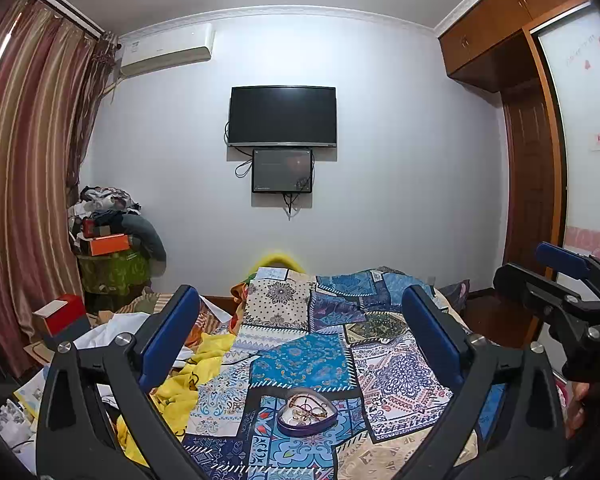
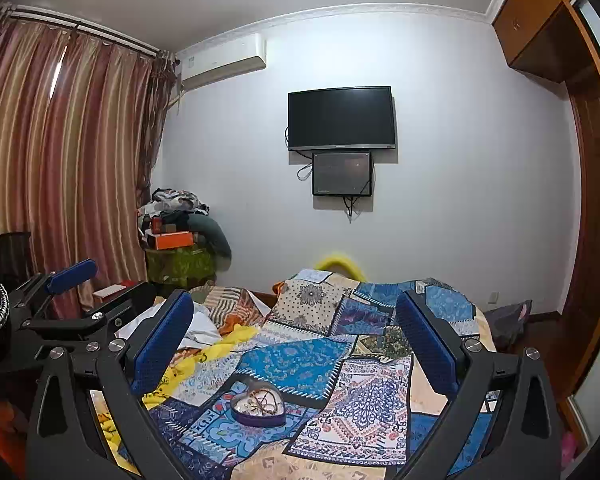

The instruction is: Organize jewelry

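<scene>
A heart-shaped jewelry box (image 1: 306, 411) with a purple wall and white lining sits on the patchwork bedspread (image 1: 304, 360). Tangled gold-coloured jewelry (image 1: 305, 406) lies inside it. The box also shows in the right wrist view (image 2: 259, 402), with the jewelry (image 2: 262, 398) in it. My left gripper (image 1: 300, 320) is open and empty, held above and behind the box. My right gripper (image 2: 294, 328) is open and empty, also above the box. The right gripper shows at the right edge of the left wrist view (image 1: 560, 280). The left gripper shows at the left of the right wrist view (image 2: 72, 292).
The bed holds a yellow cloth (image 1: 188, 384) and white cloth (image 1: 112, 330) at the left. A red and white box (image 1: 58, 314) and a pile of clothes and boxes (image 1: 108, 232) stand by the curtain (image 1: 24, 184). A TV (image 1: 283, 116) hangs on the far wall. A wardrobe (image 1: 536, 168) stands at the right.
</scene>
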